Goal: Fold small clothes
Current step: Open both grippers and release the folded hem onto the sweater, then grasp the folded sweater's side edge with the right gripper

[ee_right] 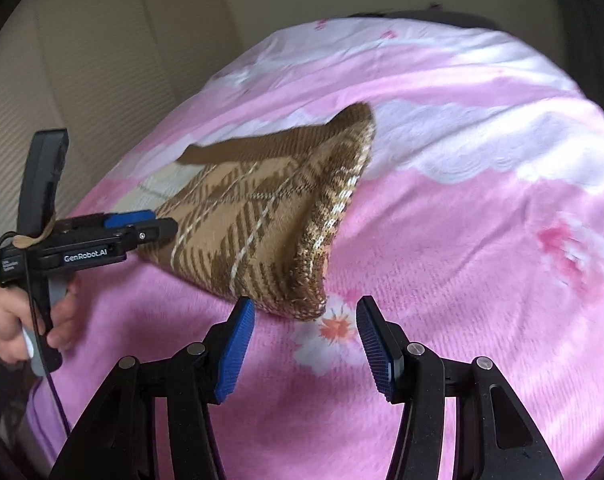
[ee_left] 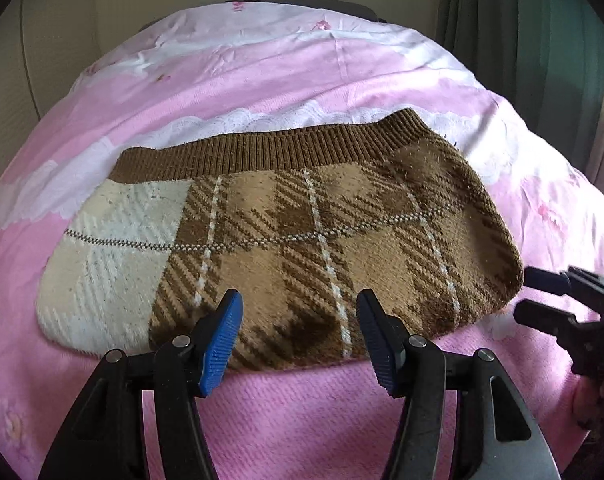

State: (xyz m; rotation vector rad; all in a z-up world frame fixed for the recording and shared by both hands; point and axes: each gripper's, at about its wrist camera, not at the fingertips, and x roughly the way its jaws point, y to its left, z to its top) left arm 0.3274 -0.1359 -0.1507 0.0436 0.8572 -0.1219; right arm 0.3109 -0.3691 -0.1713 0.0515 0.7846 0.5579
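From my left wrist camera, the left gripper tilts down over the near edge of a brown plaid knit garment, its blue pads standing apart with nothing between them. The garment lies folded flat on a pink flowered bedspread, its ribbed brown band along the far edge and a cream panel at the left end. At the right border I see the right gripper just beside the garment's right end, its fingers parted and gripping no cloth. From my right wrist camera, the right gripper points down at the bedspread, pads apart and empty, over a printed flower just off the garment's near corner. To the left, a hand grips the handle of the left gripper, which reaches level toward the garment's edge; from this side I cannot tell how its fingers stand.
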